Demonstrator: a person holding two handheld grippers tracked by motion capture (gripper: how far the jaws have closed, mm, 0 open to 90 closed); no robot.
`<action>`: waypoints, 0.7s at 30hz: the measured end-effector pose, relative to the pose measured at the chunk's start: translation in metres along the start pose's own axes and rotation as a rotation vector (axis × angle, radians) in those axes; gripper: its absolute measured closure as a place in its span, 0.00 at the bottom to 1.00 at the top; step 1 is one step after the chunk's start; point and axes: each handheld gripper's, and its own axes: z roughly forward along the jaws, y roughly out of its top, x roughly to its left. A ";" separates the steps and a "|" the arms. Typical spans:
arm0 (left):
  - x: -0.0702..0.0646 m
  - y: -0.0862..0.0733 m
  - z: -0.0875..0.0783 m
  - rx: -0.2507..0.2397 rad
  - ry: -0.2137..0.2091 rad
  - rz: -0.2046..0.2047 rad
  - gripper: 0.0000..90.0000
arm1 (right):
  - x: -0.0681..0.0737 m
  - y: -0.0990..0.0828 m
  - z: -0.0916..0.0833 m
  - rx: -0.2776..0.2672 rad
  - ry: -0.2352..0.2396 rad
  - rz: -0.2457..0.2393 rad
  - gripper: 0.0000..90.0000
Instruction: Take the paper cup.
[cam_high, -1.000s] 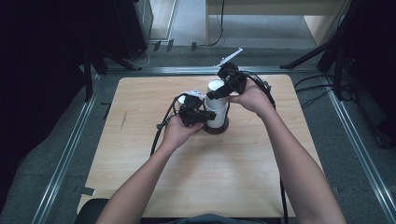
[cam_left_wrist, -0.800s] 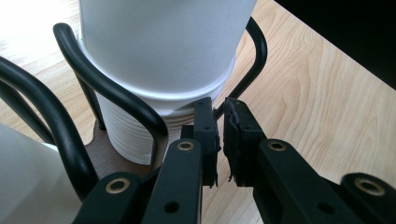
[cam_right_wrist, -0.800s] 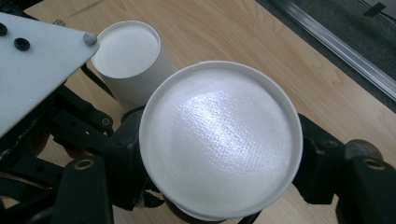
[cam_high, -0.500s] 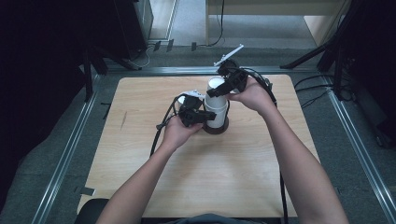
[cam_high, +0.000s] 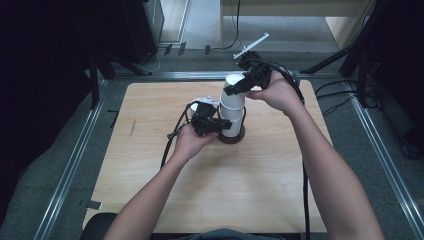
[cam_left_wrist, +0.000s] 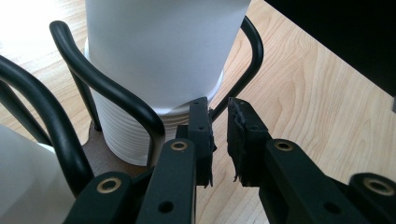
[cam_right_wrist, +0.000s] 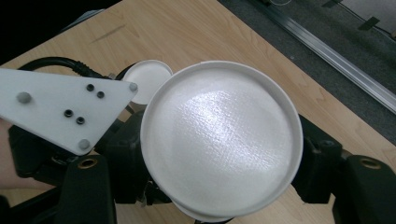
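A stack of white paper cups (cam_high: 231, 122) stands upside down in a black wire holder (cam_left_wrist: 116, 98) on a round brown base (cam_high: 231, 140) at mid-table. My right gripper (cam_high: 235, 91) is shut on the top cup (cam_high: 233, 100), raised partly off the stack; its jaws have just been closing on it. In the right gripper view the cup's round bottom (cam_right_wrist: 219, 140) sits between the black fingers (cam_right_wrist: 317, 158). My left gripper (cam_high: 222, 125) reaches the holder from the left. Its nearly closed jaws (cam_left_wrist: 218, 112) pinch a wire loop low by the stack's rim and have just eased slightly.
Another small white cup (cam_high: 196, 106) stands just left of the holder, beside my left gripper. The light wooden table (cam_high: 250, 190) has bare room in front. Metal rails (cam_high: 70, 165) border it, and black cables (cam_high: 170, 145) trail from both grippers.
My right gripper has risen with the top cup, drawing it up from the stack. The left gripper has stayed at the holder.
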 end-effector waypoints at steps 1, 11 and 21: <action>0.000 0.000 0.000 0.000 0.000 -0.001 0.88 | 0.001 0.003 -0.006 -0.004 0.001 -0.002 0.36; 0.001 0.000 0.000 0.015 -0.016 0.009 0.86 | 0.007 0.008 -0.036 -0.020 0.023 -0.051 0.37; 0.001 0.000 -0.005 0.002 -0.059 0.016 0.81 | 0.013 -0.020 -0.059 -0.017 0.066 -0.101 0.37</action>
